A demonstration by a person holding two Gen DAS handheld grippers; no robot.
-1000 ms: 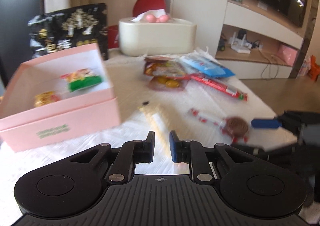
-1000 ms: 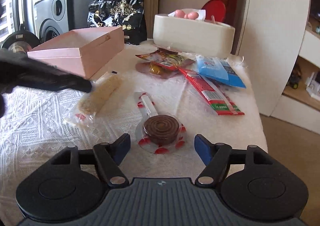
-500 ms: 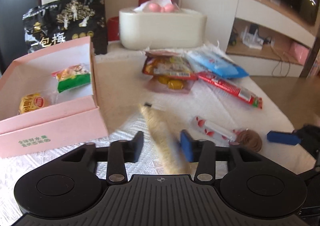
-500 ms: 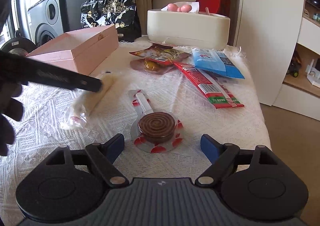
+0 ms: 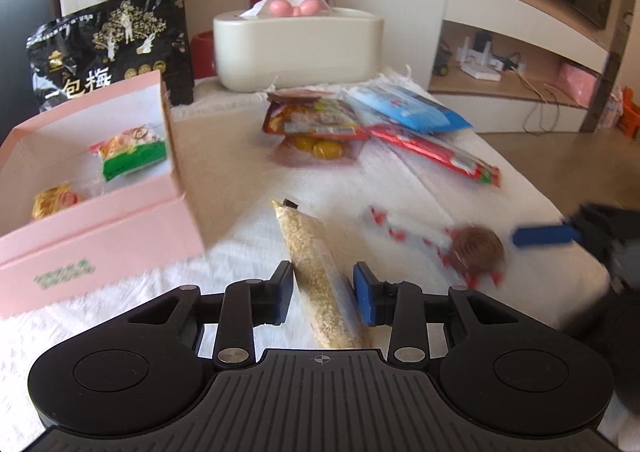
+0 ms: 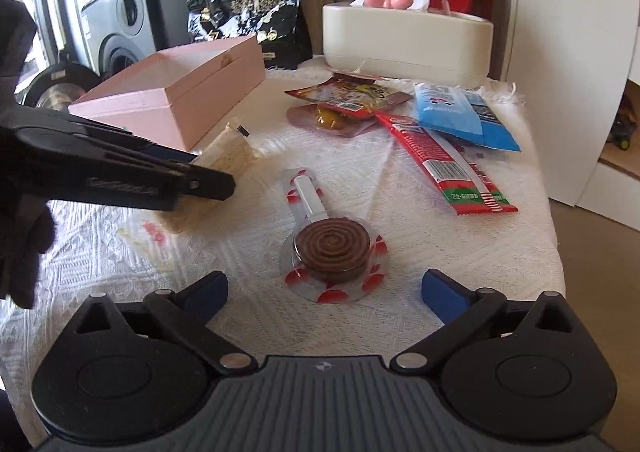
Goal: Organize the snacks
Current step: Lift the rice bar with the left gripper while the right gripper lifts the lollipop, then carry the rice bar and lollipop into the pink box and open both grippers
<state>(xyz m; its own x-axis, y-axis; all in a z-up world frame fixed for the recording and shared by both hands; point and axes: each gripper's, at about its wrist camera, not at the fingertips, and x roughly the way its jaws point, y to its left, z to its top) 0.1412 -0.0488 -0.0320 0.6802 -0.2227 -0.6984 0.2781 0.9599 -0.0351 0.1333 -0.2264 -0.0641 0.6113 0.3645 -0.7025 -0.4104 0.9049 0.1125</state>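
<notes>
A long beige rice-crisp stick in clear wrap (image 5: 316,264) lies on the white cloth between the fingers of my left gripper (image 5: 322,286), which is open around it. It also shows in the right wrist view (image 6: 230,150), partly hidden by the left gripper. The open pink box (image 5: 100,212) at left holds a green-and-red packet (image 5: 132,150) and a yellow packet (image 5: 52,202). My right gripper (image 6: 324,288) is open, with the brown spiral lollipop (image 6: 330,246) on the cloth between its fingers.
A red snack stick (image 6: 444,164), a blue packet (image 6: 460,112) and red-and-yellow packets (image 6: 352,92) lie at the back right. A cream tissue box (image 5: 296,46) and a black bag (image 5: 108,44) stand behind. The table's right edge (image 6: 556,236) is close.
My left gripper has opened wider and moved forward over the rice-crisp stick, which now lies between its fingers. My right gripper has moved a little closer to the lollipop.
</notes>
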